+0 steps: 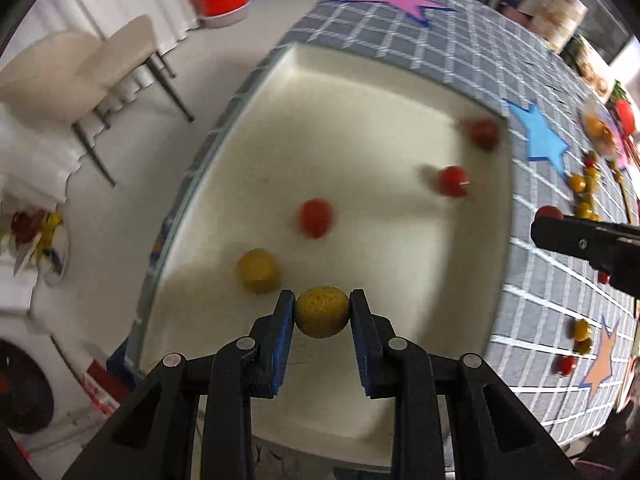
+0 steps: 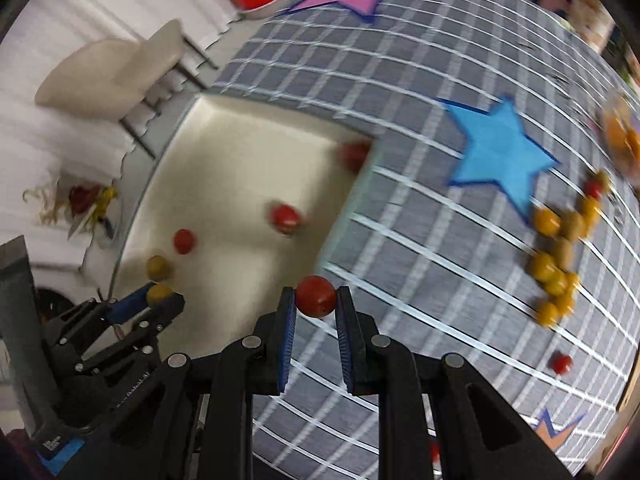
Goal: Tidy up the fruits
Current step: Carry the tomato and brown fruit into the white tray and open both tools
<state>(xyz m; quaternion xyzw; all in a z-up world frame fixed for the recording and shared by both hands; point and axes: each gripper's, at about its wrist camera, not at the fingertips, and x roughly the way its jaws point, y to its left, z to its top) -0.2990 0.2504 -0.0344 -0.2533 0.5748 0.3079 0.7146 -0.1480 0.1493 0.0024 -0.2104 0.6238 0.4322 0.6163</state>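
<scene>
On the tray: four fruits lie placed. Left claw pinches a yellow fruit over it; right claw pinches a red fruit beside it. Many fruits remain on the tabletop.

floor: pale | chair: beige | curtain: white

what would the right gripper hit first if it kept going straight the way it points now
Probably the grey checked tablecloth: the right gripper, shut on a small round red fruit, points down just outside the white square tray. Depth is unclear.
</scene>
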